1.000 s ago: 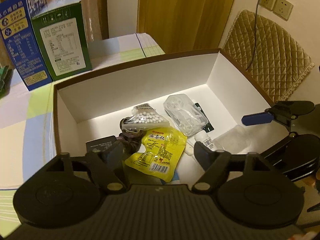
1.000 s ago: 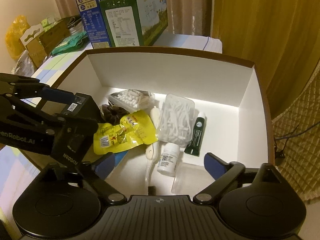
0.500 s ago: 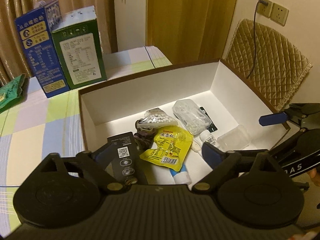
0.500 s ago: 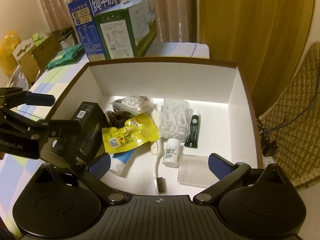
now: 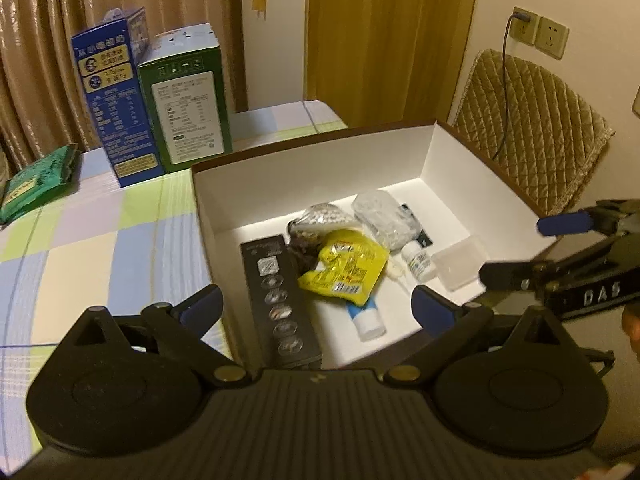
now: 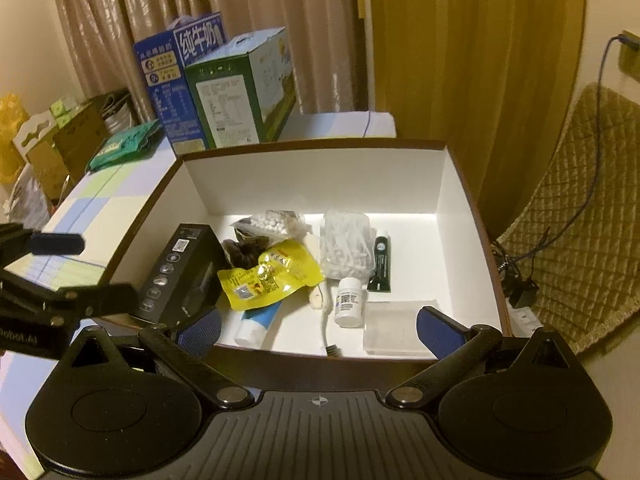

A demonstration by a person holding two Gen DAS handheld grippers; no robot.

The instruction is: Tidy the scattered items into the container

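Observation:
The white box with a brown rim [image 5: 312, 168] [image 6: 312, 180] holds the items. A black carton [image 5: 280, 292] [image 6: 180, 272] leans at its left side beside a yellow snack packet [image 5: 348, 268] [image 6: 272, 276]. Around them lie a blue-and-white tube [image 6: 258, 322], a small white bottle [image 6: 350, 302], a clear plastic case [image 6: 396, 330], a bag of floss picks [image 6: 346, 244] and a dark green tube [image 6: 382, 262]. My left gripper [image 5: 316, 308] hangs open over the box's near left, its fingers apart from the carton. My right gripper [image 6: 319, 330] is open and empty above the near rim.
A blue milk carton [image 5: 108, 100] and a green one [image 5: 188, 100] stand behind the box on the checked tablecloth [image 5: 100, 248]. A green packet [image 5: 36, 180] lies far left. A quilted chair back [image 5: 532, 128] with a cable stands right of the table.
The left gripper's jaws spread and let go of the black carton, which now rests in the box. Both grippers have drawn back and up, so the box looks smaller.

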